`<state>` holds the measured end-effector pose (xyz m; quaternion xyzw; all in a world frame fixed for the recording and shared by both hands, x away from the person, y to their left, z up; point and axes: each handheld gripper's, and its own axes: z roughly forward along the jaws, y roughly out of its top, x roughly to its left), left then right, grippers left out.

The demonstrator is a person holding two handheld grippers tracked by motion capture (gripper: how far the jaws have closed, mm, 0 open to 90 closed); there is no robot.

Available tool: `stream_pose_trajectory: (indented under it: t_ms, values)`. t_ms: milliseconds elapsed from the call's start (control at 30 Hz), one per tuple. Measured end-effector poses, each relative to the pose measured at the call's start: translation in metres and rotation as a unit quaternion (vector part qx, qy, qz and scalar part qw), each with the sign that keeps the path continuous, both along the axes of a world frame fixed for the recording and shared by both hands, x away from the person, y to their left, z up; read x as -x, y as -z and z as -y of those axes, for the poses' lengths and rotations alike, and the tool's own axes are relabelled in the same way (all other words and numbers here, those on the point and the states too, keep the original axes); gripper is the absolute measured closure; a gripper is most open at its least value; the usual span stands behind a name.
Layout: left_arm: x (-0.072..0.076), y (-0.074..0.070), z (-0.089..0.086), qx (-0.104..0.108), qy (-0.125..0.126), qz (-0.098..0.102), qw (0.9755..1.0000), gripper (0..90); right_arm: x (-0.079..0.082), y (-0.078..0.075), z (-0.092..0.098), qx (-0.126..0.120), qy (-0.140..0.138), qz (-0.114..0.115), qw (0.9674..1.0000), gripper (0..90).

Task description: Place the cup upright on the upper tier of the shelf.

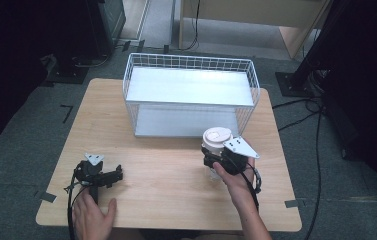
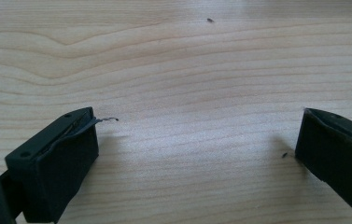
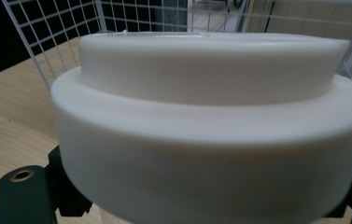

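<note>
A cup with a white lid (image 1: 217, 136) stands on the wooden table (image 1: 166, 200), just in front of the white wire basket (image 1: 191, 90). My right gripper (image 1: 210, 160) is shut on the cup's body just below the lid, with a hand behind it. In the right gripper view the lid (image 3: 211, 116) looms very close, with a black jaw on either side under its rim. My left gripper (image 1: 117, 175) rests low at the table's front left, pointing right. In its own view the left gripper (image 2: 197, 135) stands open over bare wood.
The basket (image 3: 52, 32) sits at the table's far middle with its mesh wall close behind the cup. Black stands and cables lie on the floor to the right and back left. A person's left hand (image 1: 93, 217) rests near the front edge.
</note>
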<state>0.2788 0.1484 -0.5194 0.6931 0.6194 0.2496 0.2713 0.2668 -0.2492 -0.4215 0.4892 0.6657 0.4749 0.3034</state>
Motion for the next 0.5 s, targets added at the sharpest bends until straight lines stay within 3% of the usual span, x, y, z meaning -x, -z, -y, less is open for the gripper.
stream_pose_trajectory:
  t_ms: [267,500]
  values:
    - [0.000,0.000,0.000,0.000,0.000,0.000,1.0000,0.0,0.002,-0.026,-0.004,-0.010,-0.001,0.051,0.9986,15.6]
    - [0.000,0.000,0.000,0.000,0.000,0.001,1.0000,0.0,0.003,-0.050,-0.009,-0.021,0.004,0.108,0.9939,15.6]
